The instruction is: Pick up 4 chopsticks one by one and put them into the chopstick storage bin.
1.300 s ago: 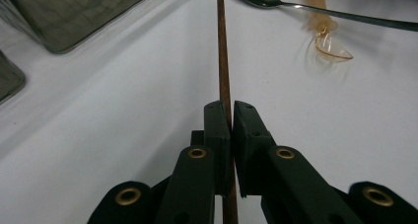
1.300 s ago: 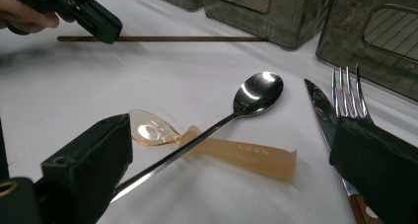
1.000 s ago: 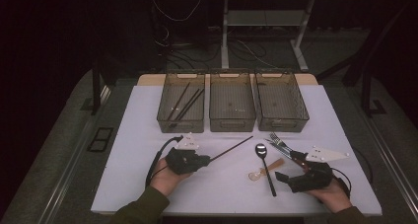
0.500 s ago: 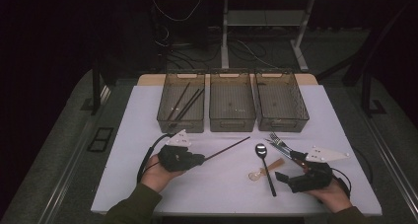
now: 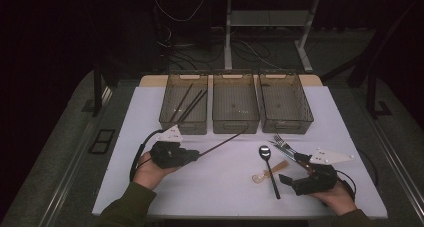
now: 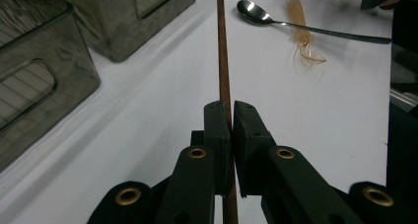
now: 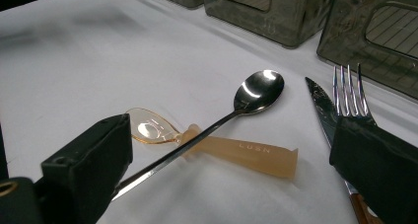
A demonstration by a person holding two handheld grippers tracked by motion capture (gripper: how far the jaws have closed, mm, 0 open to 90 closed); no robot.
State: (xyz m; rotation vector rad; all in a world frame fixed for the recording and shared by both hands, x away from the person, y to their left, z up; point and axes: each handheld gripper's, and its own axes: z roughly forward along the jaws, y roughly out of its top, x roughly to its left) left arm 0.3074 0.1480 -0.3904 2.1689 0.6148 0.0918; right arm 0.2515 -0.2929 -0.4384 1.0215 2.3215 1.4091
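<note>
Three smoky bins (image 5: 235, 109) in row at far bench (image 5: 150, 102) edge; left bin (image 5: 183, 109) holds dark sticks (image 5: 187, 104). Metal spoon (image 5: 268, 164) lies across amber plastic spoon (image 5: 267, 172). Fork (image 5: 281, 141) and knife (image 5: 289, 152) just right, side by side.

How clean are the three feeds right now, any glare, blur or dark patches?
High view: the white table is lit, the surroundings nearly black. Left gripper view: the chopstick is sharp, the near jaws soft. Right gripper view: glare spots on the metal spoon, the jaw blocks blurred.
</note>
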